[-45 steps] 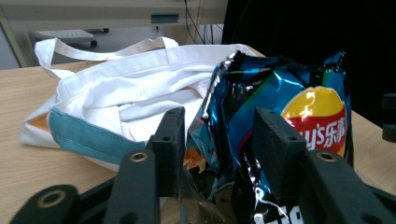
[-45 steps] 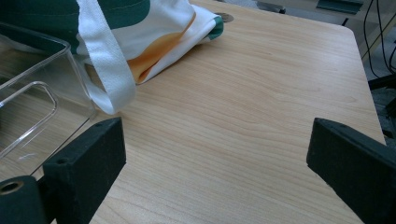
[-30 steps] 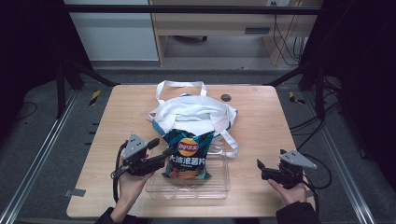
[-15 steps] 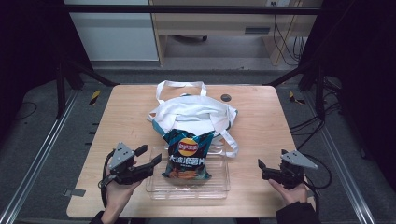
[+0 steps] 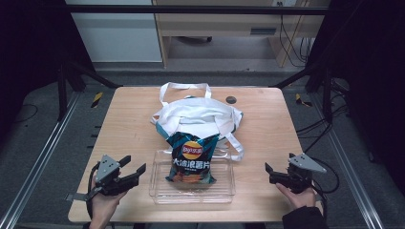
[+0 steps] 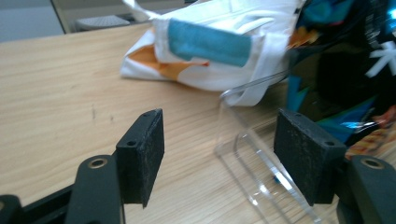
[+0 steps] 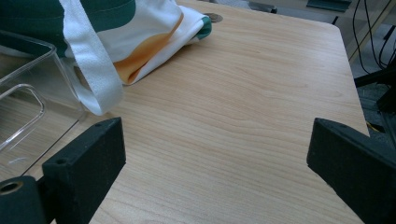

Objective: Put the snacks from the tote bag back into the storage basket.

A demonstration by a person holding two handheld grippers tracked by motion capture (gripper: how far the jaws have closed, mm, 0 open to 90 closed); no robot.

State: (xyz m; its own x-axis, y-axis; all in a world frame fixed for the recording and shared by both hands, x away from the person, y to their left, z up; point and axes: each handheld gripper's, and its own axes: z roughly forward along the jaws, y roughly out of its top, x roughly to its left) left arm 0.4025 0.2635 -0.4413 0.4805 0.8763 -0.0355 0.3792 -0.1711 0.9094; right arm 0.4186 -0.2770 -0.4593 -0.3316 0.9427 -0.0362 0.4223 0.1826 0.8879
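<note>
A dark blue chip bag (image 5: 192, 160) lies half in a clear plastic tray (image 5: 224, 188), its top leaning on a white tote bag (image 5: 198, 117) behind it. My left gripper (image 5: 133, 164) rests low at the front left, apart from the tray. It is open and its jaws have just been opening, with nothing between them. In the left gripper view my left gripper (image 6: 222, 140) faces the tray's corner (image 6: 233, 140), the chip bag (image 6: 345, 70) and the tote (image 6: 210, 42). My right gripper (image 5: 269, 174) stands open and empty at the front right; in its own view (image 7: 215, 140) bare wood lies ahead.
A small dark round disc (image 5: 231, 100) sits on the wooden table (image 5: 124, 124) behind the tote. A tote strap (image 7: 91, 70) hangs down beside the tray's right wall (image 7: 28, 51). The table's right edge is close to the right hand.
My left gripper has drawn away from the chip bag's left side, moving left and toward the front edge and sinking lower. The bag, tray and right gripper have stayed put.
</note>
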